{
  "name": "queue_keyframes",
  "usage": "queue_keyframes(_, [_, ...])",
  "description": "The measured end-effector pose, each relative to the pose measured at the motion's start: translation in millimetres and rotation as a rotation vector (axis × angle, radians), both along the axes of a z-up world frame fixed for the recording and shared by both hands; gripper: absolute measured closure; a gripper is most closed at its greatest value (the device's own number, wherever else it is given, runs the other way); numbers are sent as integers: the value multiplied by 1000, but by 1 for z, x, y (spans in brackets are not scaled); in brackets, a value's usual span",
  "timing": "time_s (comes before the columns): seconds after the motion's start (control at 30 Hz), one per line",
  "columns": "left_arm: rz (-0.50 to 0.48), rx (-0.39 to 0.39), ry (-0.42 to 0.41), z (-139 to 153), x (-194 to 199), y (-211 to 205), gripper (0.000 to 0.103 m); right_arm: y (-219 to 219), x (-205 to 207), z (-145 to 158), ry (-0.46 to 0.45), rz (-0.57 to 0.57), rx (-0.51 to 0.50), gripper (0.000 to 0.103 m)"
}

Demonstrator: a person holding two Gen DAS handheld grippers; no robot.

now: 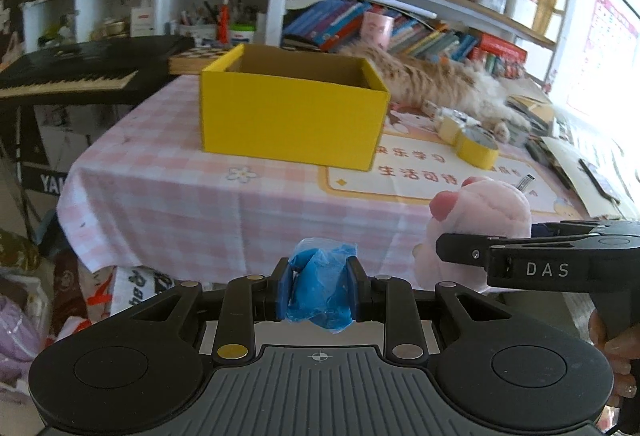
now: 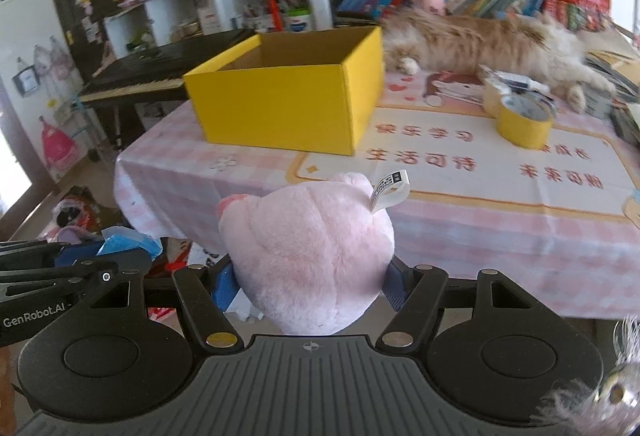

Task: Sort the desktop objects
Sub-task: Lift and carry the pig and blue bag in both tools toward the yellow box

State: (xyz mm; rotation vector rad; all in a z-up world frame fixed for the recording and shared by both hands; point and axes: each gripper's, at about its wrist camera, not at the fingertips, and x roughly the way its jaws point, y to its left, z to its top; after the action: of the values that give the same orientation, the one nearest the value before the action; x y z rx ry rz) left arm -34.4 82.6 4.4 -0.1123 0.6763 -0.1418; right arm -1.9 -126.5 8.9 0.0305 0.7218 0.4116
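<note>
My left gripper [image 1: 319, 290] is shut on a crumpled blue plastic bag [image 1: 322, 286], held off the near edge of the table. My right gripper [image 2: 308, 284] is shut on a pink plush toy [image 2: 308, 248] with a white tag [image 2: 390, 189]; the same plush toy [image 1: 480, 215] shows at the right of the left wrist view, beside the right gripper's arm. An open yellow cardboard box [image 1: 292, 119] stands ahead on the pink checked tablecloth [image 1: 180, 203]; in the right wrist view the box [image 2: 288, 107] looks empty as far as its inside shows.
Two rolls of yellow tape [image 2: 524, 123] lie right of the box. A long-haired orange cat [image 2: 480, 39] stretches along the table's back. A black keyboard [image 1: 76, 71] stands left of the table; shelves of books behind. Bags clutter the floor at the left.
</note>
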Motion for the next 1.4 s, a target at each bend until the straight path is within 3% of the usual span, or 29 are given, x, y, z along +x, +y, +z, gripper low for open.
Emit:
queue_keyframes(0.43, [41, -14, 3, -2, 2, 11, 77, 20, 11, 0, 3, 86, -10, 37])
queue_keyframes(0.93, [56, 6, 11, 0, 46, 9, 77, 24, 44, 1, -2, 132, 2, 37])
queue_keyframes(1.2, [54, 58, -84, 30, 86, 9, 77, 29, 89, 25, -41, 163, 46, 37])
queue_keyframes(1.4, [81, 33, -148, 54, 126, 12, 77, 28, 134, 57, -110, 187, 85, 37])
